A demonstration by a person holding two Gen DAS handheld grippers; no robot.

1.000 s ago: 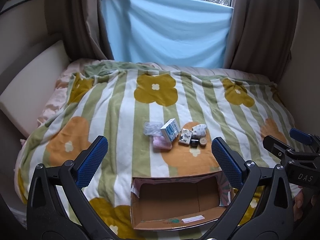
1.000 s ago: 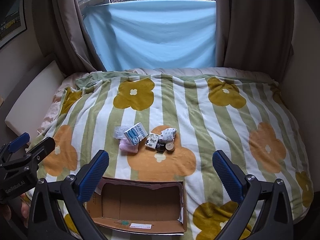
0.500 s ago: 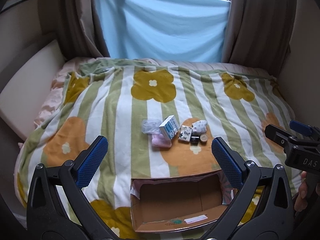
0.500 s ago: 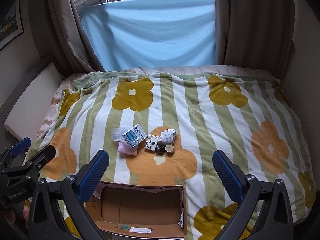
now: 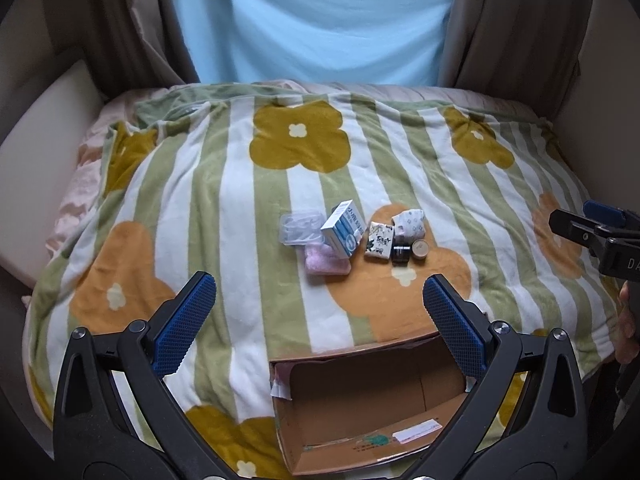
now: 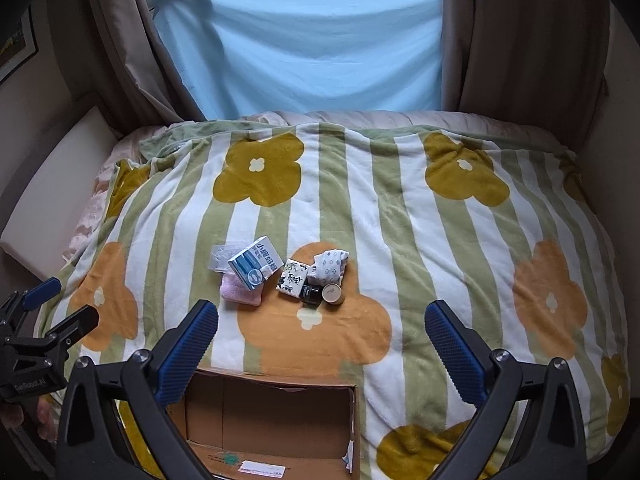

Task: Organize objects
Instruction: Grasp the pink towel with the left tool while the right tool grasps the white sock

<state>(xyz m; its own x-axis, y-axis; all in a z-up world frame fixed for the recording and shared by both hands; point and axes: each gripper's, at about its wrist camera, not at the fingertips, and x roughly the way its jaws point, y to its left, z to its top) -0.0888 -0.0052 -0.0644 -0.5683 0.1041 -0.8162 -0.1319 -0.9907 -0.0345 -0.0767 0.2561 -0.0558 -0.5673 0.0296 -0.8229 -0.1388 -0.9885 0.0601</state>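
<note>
A cluster of small items lies mid-bed on the striped flower blanket (image 5: 240,208): a blue-white box (image 5: 343,229) (image 6: 253,263), a pink cloth (image 5: 326,261) (image 6: 241,292), a clear plastic case (image 5: 301,227), a black-and-white printed packet (image 5: 379,241) (image 6: 294,277), a patterned pouch (image 5: 409,224) (image 6: 330,266), a black jar (image 5: 401,253) and a tan jar (image 5: 420,249) (image 6: 333,294). An open, empty cardboard box (image 5: 360,408) (image 6: 272,420) sits at the near edge. My left gripper (image 5: 318,320) and right gripper (image 6: 320,344) are open and empty, above the box, short of the items.
A blue sheet (image 6: 300,48) and brown curtains (image 6: 520,40) hang behind the bed. A white cushion (image 5: 44,128) lines the left side. A wall stands at the right. Each gripper shows at the edge of the other's view.
Both grippers have moved forward and slightly down toward the cluster of items; the items look larger. Both jaws stay open. Nothing on the bed moved.
</note>
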